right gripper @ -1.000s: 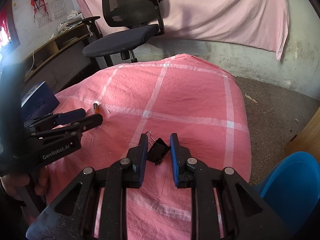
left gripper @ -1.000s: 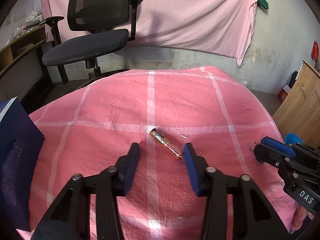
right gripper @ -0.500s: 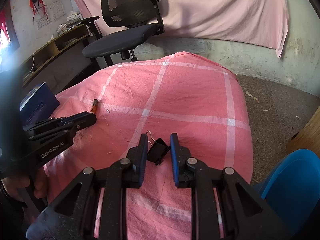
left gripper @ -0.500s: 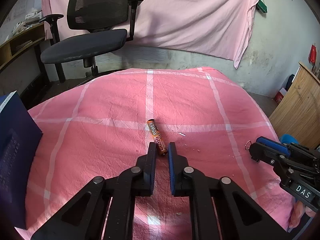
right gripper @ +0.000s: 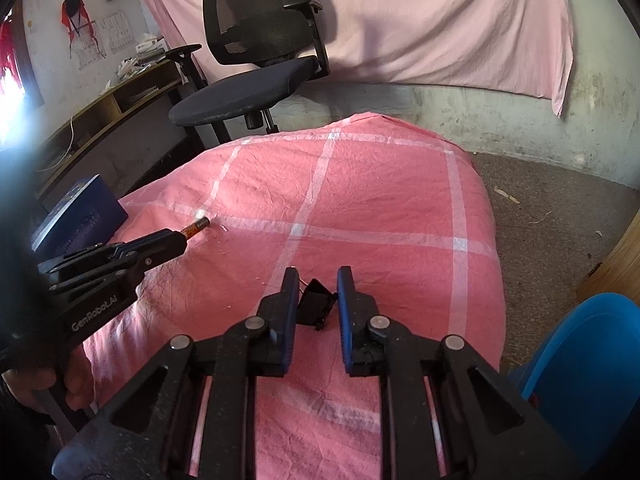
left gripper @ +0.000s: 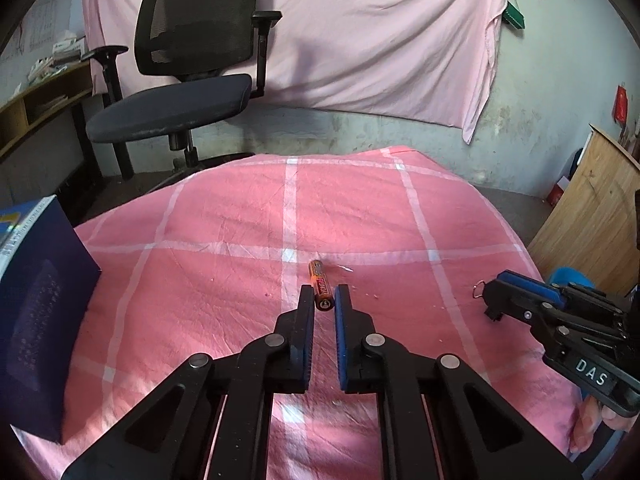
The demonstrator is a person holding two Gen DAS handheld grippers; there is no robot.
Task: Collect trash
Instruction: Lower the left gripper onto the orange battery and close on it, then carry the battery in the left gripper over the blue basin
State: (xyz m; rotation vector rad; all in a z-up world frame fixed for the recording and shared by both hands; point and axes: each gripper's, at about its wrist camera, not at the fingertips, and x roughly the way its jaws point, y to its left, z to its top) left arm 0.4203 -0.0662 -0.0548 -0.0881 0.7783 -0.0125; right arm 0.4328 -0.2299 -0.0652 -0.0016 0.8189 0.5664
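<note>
— While the left tongs (left gripper: 324, 300) pinch the near end of the battery (left gripper: 321, 285) over the pink checked surface (left gripper: 240, 248), what about the right?
— Right tongs (right gripper: 316, 286) are closing around the black binder clip (right gripper: 314, 306), pads not yet pressing it

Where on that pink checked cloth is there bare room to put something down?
The far half of the pink checked cloth, toward the black office chair, is bare. It's crowded nearer: dark blue box, orange battery, black binder clip.
</note>
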